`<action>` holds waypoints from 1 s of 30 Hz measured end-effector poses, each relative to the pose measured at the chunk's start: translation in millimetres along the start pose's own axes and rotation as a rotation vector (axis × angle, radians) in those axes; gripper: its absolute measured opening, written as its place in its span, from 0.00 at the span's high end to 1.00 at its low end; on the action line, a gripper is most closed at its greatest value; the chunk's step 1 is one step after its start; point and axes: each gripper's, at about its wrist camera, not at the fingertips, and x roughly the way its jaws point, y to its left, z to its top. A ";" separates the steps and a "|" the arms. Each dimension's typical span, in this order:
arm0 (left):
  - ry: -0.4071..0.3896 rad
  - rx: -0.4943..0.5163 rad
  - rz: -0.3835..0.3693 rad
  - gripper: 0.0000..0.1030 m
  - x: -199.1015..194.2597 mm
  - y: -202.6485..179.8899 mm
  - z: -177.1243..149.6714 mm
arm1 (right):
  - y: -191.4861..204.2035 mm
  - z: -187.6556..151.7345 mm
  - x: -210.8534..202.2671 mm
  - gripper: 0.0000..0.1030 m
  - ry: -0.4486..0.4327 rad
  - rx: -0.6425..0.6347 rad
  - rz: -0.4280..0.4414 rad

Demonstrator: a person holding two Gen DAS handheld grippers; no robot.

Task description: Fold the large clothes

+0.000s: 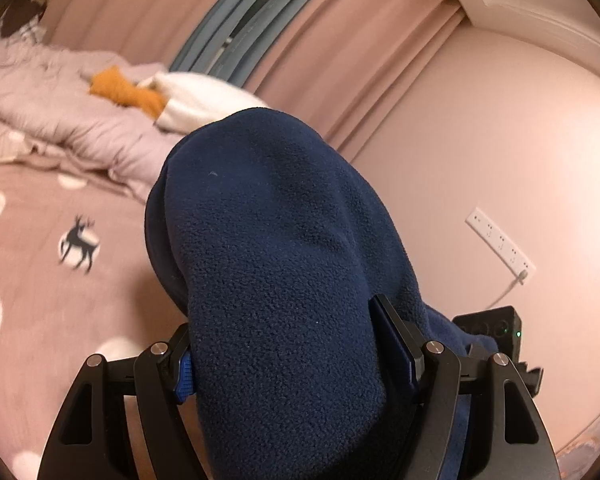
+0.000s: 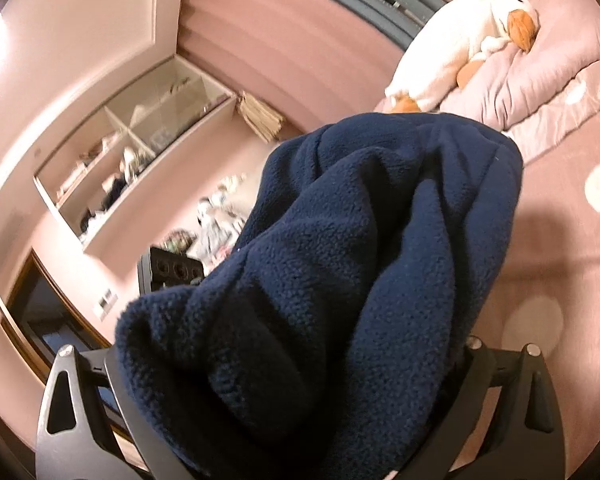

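While no writing can be read, navy fleece garment (image 1: 276,264) clamped in left gripper (image 1: 300,356) jaws, right gripper (image 2: 300,360) jaws buried in fleece, state untellable, pink dotted bed (image 1: 40,320) beneath

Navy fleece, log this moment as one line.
left gripper: shut on navy fleece | right gripper: fleece bunched over fingers | bed beneath

1. The fingertips of the left gripper (image 1: 296,364) are being covered by the navy fleece garment (image 1: 276,264).
2. The right gripper (image 2: 300,392) is being buried under the same fleece (image 2: 340,264), so its jaw state cannot be told.
3. The shelf contents (image 2: 128,160) are being blurred beyond telling.
4. The plush duck (image 1: 172,96) is being partly hidden and smeared by motion.
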 end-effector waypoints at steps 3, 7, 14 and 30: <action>-0.008 0.016 -0.031 0.29 9.8 1.3 6.9 | 10.7 10.3 1.0 0.04 -0.002 -0.050 -0.037; -0.011 -0.047 -0.061 0.29 30.1 25.3 6.8 | 2.3 24.2 10.3 0.04 -0.015 -0.056 -0.081; 0.089 -0.111 0.106 0.29 96.5 97.5 -18.5 | -90.4 8.9 60.7 0.04 0.129 0.065 -0.312; 0.005 0.065 0.407 0.28 50.0 38.5 -16.2 | 2.4 5.0 45.1 0.00 0.058 -0.259 -0.663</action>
